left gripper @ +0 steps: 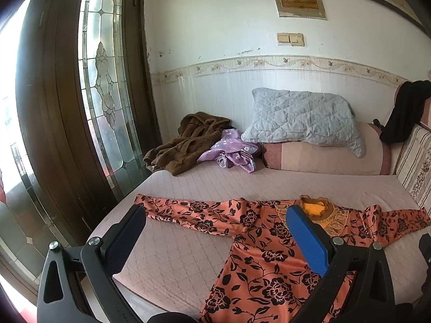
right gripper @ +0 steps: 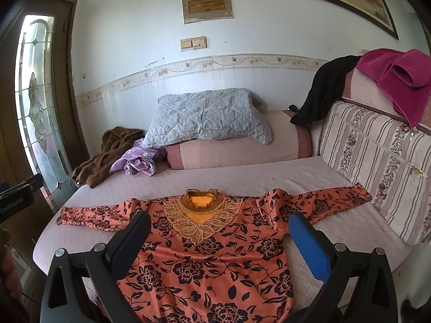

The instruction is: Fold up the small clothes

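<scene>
An orange long-sleeved top with black flowers [right gripper: 210, 263] lies flat, front up, on the pink quilted bed [right gripper: 242, 172], sleeves spread to both sides. Its gold embroidered collar [right gripper: 200, 210] points toward the wall. It also shows in the left wrist view [left gripper: 264, 242]. My left gripper [left gripper: 215, 215] is open and empty, held above the top's left sleeve and shoulder. My right gripper [right gripper: 219, 220] is open and empty, held above the chest of the top. Neither touches the cloth.
A brown robe [right gripper: 107, 156] and a purple flowered garment [right gripper: 137, 164] lie at the far left of the bed. A grey quilted pillow [right gripper: 207, 118] rests on a pink bolster [right gripper: 237, 148]. A striped cushion [right gripper: 377, 167] lines the right side. A glass-panelled wooden door [left gripper: 102, 80] stands left.
</scene>
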